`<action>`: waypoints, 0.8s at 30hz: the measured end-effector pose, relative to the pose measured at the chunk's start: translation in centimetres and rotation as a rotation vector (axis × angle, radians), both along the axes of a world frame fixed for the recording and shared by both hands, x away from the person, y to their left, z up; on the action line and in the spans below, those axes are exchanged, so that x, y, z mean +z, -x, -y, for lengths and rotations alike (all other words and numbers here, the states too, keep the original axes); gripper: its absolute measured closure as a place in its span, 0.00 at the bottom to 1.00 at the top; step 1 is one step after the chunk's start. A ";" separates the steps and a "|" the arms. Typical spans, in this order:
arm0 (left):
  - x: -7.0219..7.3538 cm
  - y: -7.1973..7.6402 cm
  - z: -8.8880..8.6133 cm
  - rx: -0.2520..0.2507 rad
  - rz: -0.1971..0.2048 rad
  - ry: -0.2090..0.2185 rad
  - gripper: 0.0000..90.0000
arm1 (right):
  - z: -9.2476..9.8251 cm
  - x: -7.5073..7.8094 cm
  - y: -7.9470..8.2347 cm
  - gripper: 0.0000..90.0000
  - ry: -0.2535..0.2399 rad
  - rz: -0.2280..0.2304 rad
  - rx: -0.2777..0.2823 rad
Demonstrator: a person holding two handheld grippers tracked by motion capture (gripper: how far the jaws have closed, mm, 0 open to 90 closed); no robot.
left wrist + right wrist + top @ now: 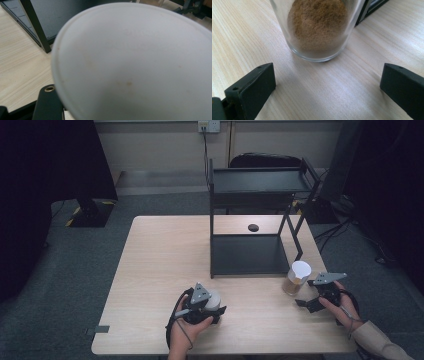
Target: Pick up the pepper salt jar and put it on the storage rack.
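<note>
L gripper [207, 306] is clamped on a white cup [214, 300] at the table's [160, 270] near edge. R gripper [311, 299], jaws wide apart, sits just short of the glass [295, 281]. R gripper view shows brown powder [318, 23] inside; high view shows its white lid [300, 269]. No readable writing.

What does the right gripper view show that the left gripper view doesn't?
Right gripper view: a glass of brown powder standing on the table, just ahead of the right tongs, which are open and clear of it. Left gripper view: a white round object, very close and blurred, taking up most of the frame. Both: the light wood table and part of the black rack.
</note>
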State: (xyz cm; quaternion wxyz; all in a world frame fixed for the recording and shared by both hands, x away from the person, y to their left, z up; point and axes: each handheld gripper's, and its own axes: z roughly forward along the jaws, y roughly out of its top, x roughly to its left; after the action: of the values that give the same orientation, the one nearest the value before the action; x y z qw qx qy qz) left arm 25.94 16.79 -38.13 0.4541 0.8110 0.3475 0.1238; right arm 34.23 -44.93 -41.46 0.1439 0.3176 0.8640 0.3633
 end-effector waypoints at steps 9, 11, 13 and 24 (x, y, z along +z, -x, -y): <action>0.6 -1.0 0.6 -0.009 -0.007 0.024 0.38 | 0.0 0.0 0.0 0.00 0.000 0.000 0.000; 0.7 -1.4 0.8 -0.016 -0.011 0.030 0.38 | 0.0 0.0 0.0 0.00 0.000 0.000 -0.001; 1.0 -1.9 1.1 -0.026 -0.016 0.030 0.38 | 0.0 0.0 0.0 0.00 0.000 0.000 -0.001; 2.0 -3.5 2.2 -0.036 -0.014 0.035 0.38 | 0.0 0.0 0.0 0.00 0.000 0.000 -0.001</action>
State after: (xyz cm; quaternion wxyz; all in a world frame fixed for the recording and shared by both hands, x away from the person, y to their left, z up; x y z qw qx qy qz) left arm 29.41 14.57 -36.14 0.4682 0.8098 0.3380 0.1038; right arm 34.20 -44.89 -41.46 0.1442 0.3179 0.8639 0.3632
